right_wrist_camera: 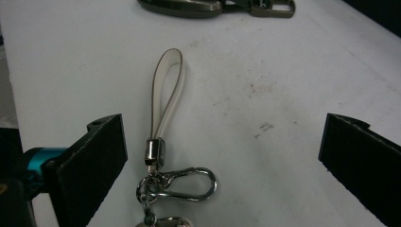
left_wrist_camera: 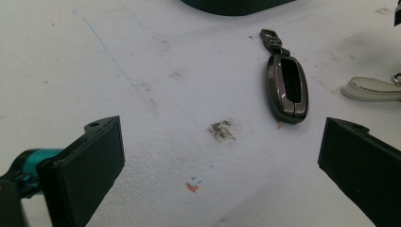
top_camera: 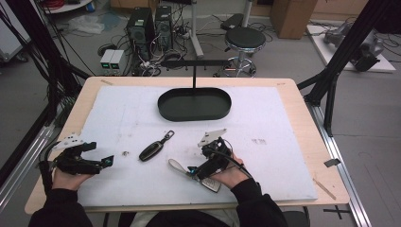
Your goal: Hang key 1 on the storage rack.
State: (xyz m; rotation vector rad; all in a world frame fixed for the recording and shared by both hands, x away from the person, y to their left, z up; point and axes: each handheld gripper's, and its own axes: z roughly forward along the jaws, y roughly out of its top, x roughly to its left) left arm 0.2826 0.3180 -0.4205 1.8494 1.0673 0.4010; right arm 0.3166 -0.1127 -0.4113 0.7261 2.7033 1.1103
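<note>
Meanwhile, at the bench: two key fobs lie on a white mat (top_camera: pixel 283 123), apparently awaiting a move to the black stand.
Right gripper (right_wrist_camera: pixel 222 156): jaws spread wide, grasping nothing, straddling the white-strap keyring (right_wrist_camera: pixel 163 113) at lower centre of the high view, likely lined up for a pick.
Left gripper (left_wrist_camera: pixel 220 165): released as well, low at the left of the high view, aimed toward the dark key fob (left_wrist_camera: pixel 286 88).
Black oval tray (top_camera: pixel 194 105): upper centre, under a hanging bar (top_camera: pixel 195 63), probably where keys belong.
</note>
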